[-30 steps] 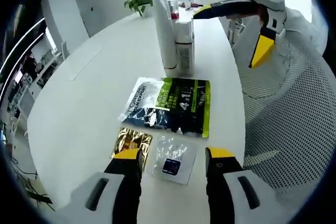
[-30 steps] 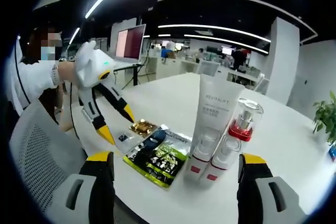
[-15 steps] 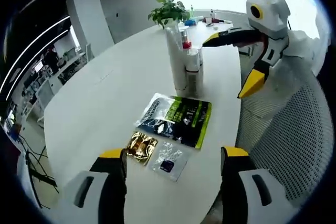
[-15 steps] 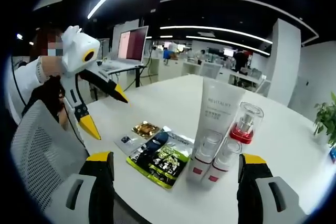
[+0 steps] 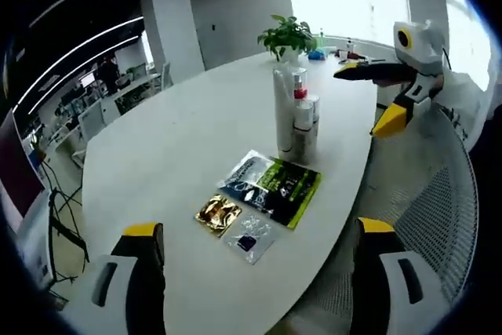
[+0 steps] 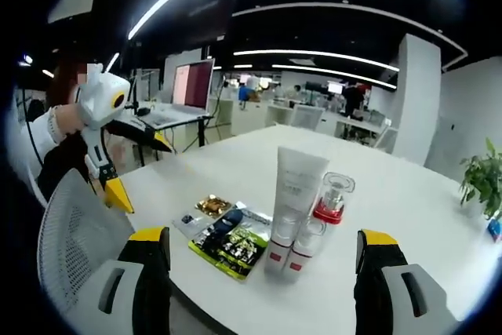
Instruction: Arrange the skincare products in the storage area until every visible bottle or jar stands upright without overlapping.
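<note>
A: Where's the skincare? 
B: Tall tube [image 6: 292, 186], two small bottles [image 6: 300, 243] and a red-collared pump bottle [image 6: 332, 194] stand upright, bunched together near the desk [image 5: 172, 147] edge, sachets [image 5: 271, 186] flat beside them.
A: Tongs?
B: Left tongs [image 5: 255, 234] and right tongs [image 6: 263, 237] both gape wide, gripping nothing (hovering off the desk).

White table [image 5: 165, 147] bears upright bottles [image 5: 296, 119], flat sachets [image 5: 271, 184].

tube [image 6: 292, 194] print: too small to read | small bottles [image 6: 302, 245]: partly hidden behind tube
</note>
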Tool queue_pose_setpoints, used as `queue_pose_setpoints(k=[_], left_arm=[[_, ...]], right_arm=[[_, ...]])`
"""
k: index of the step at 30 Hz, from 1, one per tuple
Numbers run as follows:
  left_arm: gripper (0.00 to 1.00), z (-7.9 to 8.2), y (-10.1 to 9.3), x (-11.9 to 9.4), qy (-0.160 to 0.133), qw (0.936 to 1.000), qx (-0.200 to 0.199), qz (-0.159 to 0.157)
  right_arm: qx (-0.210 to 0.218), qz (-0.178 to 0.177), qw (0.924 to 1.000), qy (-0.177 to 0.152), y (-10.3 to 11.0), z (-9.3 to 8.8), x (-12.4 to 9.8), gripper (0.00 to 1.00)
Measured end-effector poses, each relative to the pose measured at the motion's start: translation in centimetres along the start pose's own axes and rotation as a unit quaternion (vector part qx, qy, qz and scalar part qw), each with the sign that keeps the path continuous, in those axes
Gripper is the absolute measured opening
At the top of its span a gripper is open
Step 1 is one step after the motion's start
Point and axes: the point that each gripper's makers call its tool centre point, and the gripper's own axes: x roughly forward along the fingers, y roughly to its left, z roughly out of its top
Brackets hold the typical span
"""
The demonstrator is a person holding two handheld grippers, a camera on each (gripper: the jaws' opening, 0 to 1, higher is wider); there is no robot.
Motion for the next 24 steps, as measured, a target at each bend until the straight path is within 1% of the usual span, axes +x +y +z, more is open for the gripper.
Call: queue_pose_setpoints(k=[3, 4, 6, 7, 8, 9, 12, 14, 16, 17, 19, 21, 22, 23, 24], left_arm=[[0.99, 0.1, 0.0, -0.3, -0.016, 0.9996, -0.020, 0.007], [0.99, 0.3, 0.0, -0.5, -0.029, 0.9991, -0.030, 0.010], [0.99, 1.2, 0.4, -1.0, -0.064, 0.9963, -0.050, 0.029], [0.99, 1.6, 0.6, -1.3, -0.079, 0.9947, -0.054, 0.037], [0.99, 1.7, 1.1, -1.4, -0.092, 0.9928, -0.062, 0.046], [0.99, 1.7, 1.5, -1.6, -0.097, 0.9912, -0.070, 0.056], [0.99, 0.9, 1.0, -1.9, -0.095, 0.9912, -0.073, 0.057], [0.99, 0.8, 0.8, -1.9, -0.103, 0.9897, -0.079, 0.060], [0.99, 1.2, 0.4, -1.9, -0.126, 0.9865, -0.093, 0.049], [0.99, 1.1, 0.3, -2.0, -0.131, 0.9843, -0.109, 0.046], [0.99, 0.8, 0.1, -2.1, -0.134, 0.9832, -0.115, 0.047], [0.99, 1.0, 0.1, -2.2, -0.146, 0.9813, -0.114, 0.053], [0.99, 1.2, 0.0, -2.2, -0.155, 0.9793, -0.117, 0.056], [0.99, 1.2, 0.0, -2.2, -0.157, 0.9786, -0.121, 0.057], [0.99, 1.7, -1.2, -2.3, -0.163, 0.9771, -0.124, 0.057]], right_arm=[[-0.002, 0.003, 1.0000, 0.000, 0.0, -0.2, -0.7, 1.00], [0.002, 0.002, 1.0000, -0.002, 0.0, -0.2, -0.8, 1.00], [0.028, 0.001, 0.9995, -0.018, -0.3, -0.1, -1.1, 1.00], [0.053, 0.001, 0.9983, -0.026, -0.5, 0.0, -1.3, 1.00], [0.067, 0.002, 0.9973, -0.030, -0.5, 0.0, -1.4, 1.00], [0.081, 0.005, 0.9961, -0.034, -0.7, -0.2, -1.5, 1.00], [0.069, 0.003, 0.9969, -0.036, -0.9, -0.5, -1.8, 1.00], [0.066, 0.004, 0.9972, -0.035, -0.8, -0.5, -1.9, 1.00], [0.068, 0.003, 0.9971, -0.033, -0.7, -0.3, -2.1, 1.00], [0.073, 0.005, 0.9970, -0.023, -0.6, -0.6, -2.1, 1.00], [0.069, 0.007, 0.9974, -0.017, -0.6, -0.9, -2.1, 1.00], [0.070, 0.008, 0.9974, -0.017, -0.5, -1.0, -2.0, 1.00], [0.073, 0.013, 0.9972, -0.015, -0.3, -0.9, -1.9, 1.00], [0.072, 0.013, 0.9973, -0.010, -0.3, -1.0, -1.9, 1.00], [0.067, 0.010, 0.9977, -0.007, -0.3, -1.1, -1.9, 1.00]])
